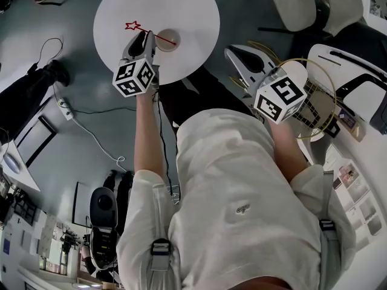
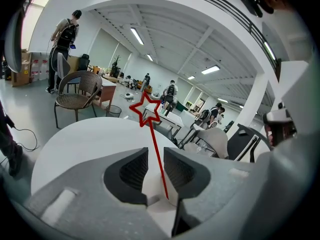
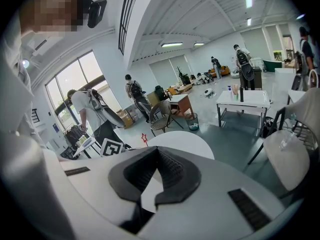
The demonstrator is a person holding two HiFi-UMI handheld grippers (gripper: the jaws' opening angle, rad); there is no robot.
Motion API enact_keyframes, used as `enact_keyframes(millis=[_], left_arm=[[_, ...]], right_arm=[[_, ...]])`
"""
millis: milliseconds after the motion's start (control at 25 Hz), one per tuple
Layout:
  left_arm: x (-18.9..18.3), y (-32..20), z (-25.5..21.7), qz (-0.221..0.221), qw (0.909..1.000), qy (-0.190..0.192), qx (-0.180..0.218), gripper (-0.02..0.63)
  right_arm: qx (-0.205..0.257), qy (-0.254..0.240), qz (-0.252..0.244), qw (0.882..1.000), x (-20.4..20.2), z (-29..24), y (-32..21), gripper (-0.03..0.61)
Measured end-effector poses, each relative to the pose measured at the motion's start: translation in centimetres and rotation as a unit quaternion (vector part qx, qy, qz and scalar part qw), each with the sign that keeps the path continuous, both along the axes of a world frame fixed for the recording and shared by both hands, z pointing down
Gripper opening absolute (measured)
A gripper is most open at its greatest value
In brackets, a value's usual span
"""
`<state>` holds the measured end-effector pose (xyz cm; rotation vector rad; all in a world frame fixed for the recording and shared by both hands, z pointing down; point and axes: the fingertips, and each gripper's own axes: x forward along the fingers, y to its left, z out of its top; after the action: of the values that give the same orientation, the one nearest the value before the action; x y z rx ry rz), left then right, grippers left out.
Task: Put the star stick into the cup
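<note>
Red and thin, the star stick (image 1: 163, 37) leans in the cup (image 1: 166, 43) on the round white table (image 1: 193, 11), its star end out over the tabletop. From the head view the left gripper (image 1: 147, 36) hangs just beside the cup, but its jaws are hard to read there. The left gripper view settles it: the left gripper (image 2: 156, 156) has its jaws spread, the stick (image 2: 154, 149) rising through the gap without touching either pad, its lower end down in the white cup (image 2: 155, 190). The right gripper (image 1: 233, 52) is held off the table, well apart. Its own view shows the right gripper (image 3: 157, 151) with tips pressed together on nothing, the table (image 3: 185, 143) far behind.
</note>
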<state>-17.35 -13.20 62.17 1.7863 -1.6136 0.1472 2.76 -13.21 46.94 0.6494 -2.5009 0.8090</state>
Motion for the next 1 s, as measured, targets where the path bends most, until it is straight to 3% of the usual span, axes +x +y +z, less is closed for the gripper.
enact_keyframes(millis=[600,1000], left_arm=[[-0.5,1.9,-4.1,-0.007,0.9997,-0.024,-0.001,0.084],[1.1,3.8,-9.4,-0.013,0.9981,-0.050,0.034,0.084]], right_arm=[[0.033,-0.043,0.004,0.999,-0.5,-3.3,-1.1,0.009],[0.053,-0.068,-0.016,0.996,-0.5,-4.8,-1.0,0.009]])
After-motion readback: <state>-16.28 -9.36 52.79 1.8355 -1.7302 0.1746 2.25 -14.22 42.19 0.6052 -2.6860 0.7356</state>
